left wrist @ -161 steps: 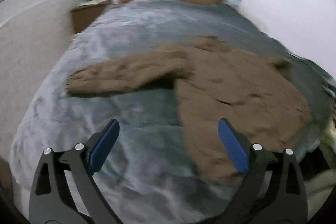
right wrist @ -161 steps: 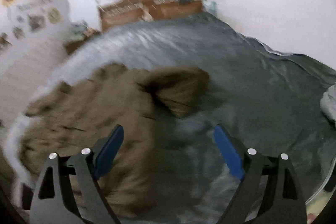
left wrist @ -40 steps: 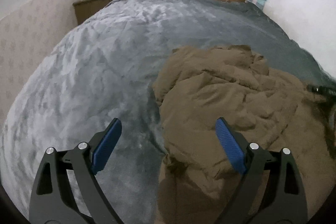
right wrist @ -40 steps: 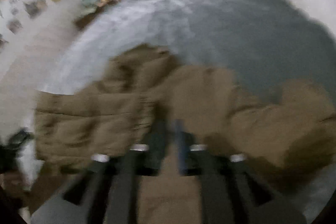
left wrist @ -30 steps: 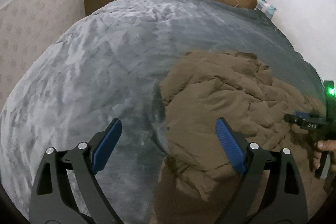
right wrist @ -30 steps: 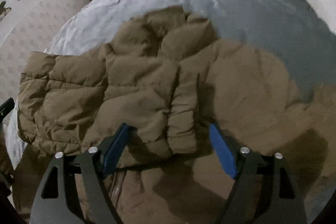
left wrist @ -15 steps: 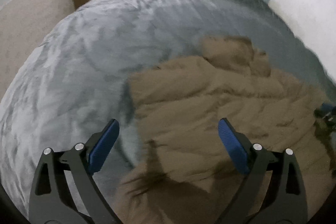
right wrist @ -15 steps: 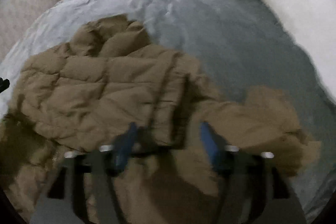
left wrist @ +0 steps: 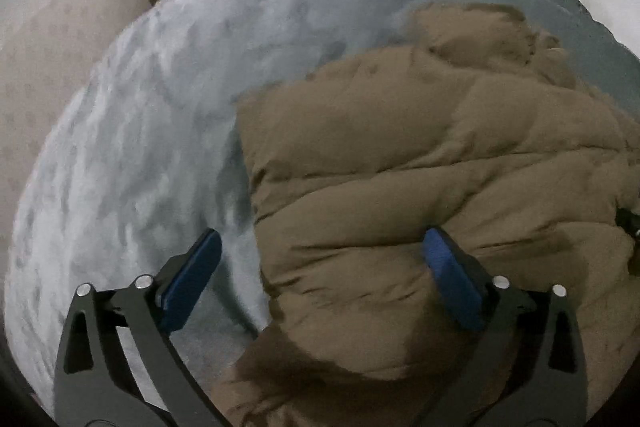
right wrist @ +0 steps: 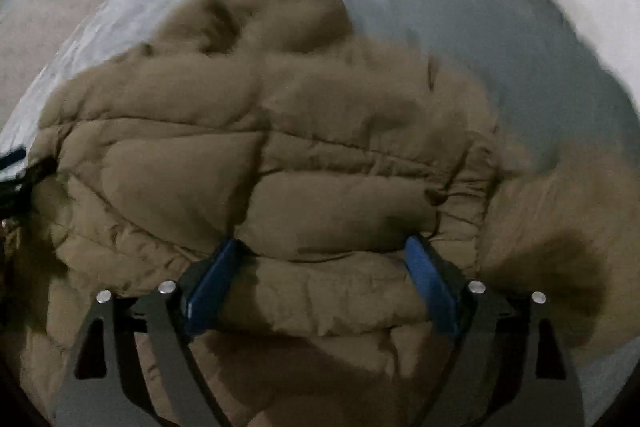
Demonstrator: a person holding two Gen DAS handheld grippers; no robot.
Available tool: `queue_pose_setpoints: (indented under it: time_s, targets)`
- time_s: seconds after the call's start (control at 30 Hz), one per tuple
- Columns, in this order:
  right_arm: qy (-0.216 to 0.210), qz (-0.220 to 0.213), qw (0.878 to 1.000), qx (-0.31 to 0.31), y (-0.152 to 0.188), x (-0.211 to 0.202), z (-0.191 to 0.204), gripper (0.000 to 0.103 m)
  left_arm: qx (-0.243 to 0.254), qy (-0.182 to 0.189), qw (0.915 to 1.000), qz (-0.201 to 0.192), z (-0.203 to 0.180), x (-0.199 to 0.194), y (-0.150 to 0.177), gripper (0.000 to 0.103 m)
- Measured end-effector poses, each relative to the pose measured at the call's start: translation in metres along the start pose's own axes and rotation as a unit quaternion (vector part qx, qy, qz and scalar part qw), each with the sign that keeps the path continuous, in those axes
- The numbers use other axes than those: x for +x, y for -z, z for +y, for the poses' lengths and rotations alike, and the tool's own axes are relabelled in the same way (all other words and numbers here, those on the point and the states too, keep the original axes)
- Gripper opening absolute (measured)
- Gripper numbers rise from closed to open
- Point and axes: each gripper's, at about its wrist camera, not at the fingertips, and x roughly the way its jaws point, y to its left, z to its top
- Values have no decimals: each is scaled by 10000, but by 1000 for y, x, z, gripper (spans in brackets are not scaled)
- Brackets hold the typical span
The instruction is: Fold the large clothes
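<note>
Lying bunched on the grey bed (left wrist: 168, 115), the brown jacket (left wrist: 420, 163) is seen spread toward its right side. The left gripper (left wrist: 320, 279) is held released, straddling the jacket's left edge (nothing pinched). The right gripper (right wrist: 320, 279) is likewise spread wide over a puffy fold.

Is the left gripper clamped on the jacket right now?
No. The left gripper is wide open, one finger over the grey blanket and the other over the brown jacket, with nothing pinched between them.
</note>
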Motion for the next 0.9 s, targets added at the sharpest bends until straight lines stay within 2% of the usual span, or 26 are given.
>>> queue_pose_setpoints:
  time_s: [0.1,0.23,0.33,0.4,0.47,0.57,0.67,0.7,0.77,0.8,0.9]
  targets:
    - [80,-188,9995,-221,4,-15,6,86,-371,226,9988,-235,17,-13,2,100]
    - [182,-942,9935,-606,18,-69,-8,86,-179,321,9967,-717,33,-50,4,100]
    - [231,-1433,9894,42,39,-121,-65,87,-116,333,9931,-1123,52,-89,8,100]
    - [302,-1695,9819,785,64,-154,-120,90,-266,433,9885,-1425,65,-115,9,100]
    - [614,-1843,9717,1344,86,-174,-165,91,-425,568,9845,-1604,82,-139,16,100]
    - [903,-1825,9534,2226,119,-186,-229,91,-663,660,9821,-1637,106,-162,27,100]
    - [788,-1702,9325,3088,136,-186,-278,91,-776,619,9823,-1586,114,-170,41,100]
    - [738,-1732,9253,3291,138,-186,-290,91,-805,526,9833,-1548,118,-170,45,100]
    - [607,-1890,9121,3587,138,-187,-303,91,-1028,584,9815,-1506,126,-174,54,100]
    - [589,-1863,9112,3628,132,-184,-305,91,-1074,626,9805,-1523,126,-177,59,100]
    - [286,-1718,9192,3531,112,-165,-299,91,-944,558,9812,-1585,127,-190,69,100]
